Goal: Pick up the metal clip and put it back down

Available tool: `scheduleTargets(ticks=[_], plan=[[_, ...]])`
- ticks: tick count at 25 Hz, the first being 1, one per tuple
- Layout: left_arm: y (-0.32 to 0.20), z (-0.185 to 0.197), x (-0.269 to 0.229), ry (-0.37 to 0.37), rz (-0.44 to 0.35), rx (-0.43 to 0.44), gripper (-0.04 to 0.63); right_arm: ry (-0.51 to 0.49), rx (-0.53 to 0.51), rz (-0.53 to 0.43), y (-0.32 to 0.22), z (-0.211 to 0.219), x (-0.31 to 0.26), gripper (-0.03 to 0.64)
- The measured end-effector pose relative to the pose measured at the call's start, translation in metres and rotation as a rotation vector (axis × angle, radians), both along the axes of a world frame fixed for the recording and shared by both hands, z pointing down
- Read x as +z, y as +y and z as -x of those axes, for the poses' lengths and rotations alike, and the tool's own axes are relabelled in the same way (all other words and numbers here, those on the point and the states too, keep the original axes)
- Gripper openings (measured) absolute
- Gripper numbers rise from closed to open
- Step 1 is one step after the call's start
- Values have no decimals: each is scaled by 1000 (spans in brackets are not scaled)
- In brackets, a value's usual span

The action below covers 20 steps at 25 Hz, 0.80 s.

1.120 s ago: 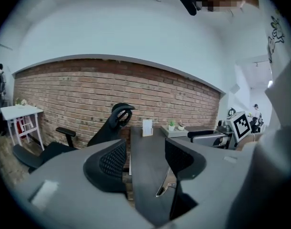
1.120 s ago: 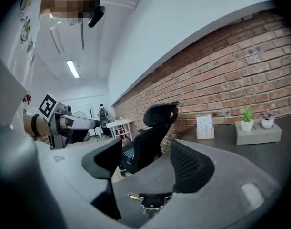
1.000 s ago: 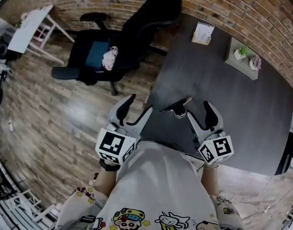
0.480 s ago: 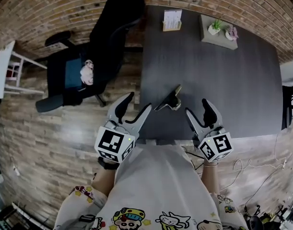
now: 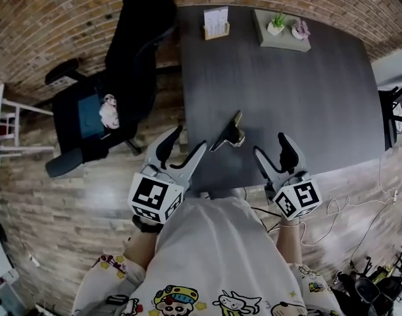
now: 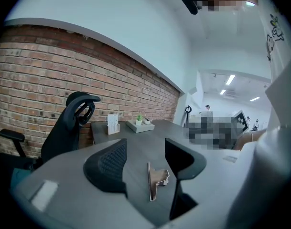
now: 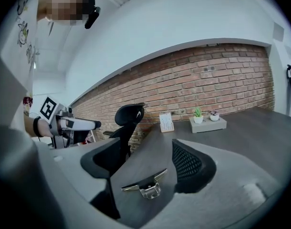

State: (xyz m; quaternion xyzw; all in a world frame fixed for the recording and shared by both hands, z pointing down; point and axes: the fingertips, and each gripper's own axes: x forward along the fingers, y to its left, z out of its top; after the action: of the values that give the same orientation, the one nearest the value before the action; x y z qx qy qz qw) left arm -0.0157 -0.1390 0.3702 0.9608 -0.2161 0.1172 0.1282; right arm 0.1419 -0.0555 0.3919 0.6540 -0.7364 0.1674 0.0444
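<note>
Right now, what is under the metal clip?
The metal clip lies directly on the dark table, near its front edge. The spot beneath the clip itself is covered.

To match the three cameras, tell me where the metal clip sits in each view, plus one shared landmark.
Head view: metal clip by the table's near edge, between left claw and right claw.
Left gripper view: metal clip low centre, between the open jaws, untouched.
Right gripper view: metal clip low centre, between jaws that have just been opening, untouched.
Shared landmark: plant tray at the table's far end.
</note>
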Motion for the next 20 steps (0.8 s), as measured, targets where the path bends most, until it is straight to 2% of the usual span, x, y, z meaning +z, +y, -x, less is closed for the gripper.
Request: scheduleTargets(ticks=[10,20], plan=[[3,-8,0,8,6,13,255,60,-64,58,-4,7,13,342],[14,-10,18,-12,36,-13,255,92,-176,170,-12,23,61,345]])
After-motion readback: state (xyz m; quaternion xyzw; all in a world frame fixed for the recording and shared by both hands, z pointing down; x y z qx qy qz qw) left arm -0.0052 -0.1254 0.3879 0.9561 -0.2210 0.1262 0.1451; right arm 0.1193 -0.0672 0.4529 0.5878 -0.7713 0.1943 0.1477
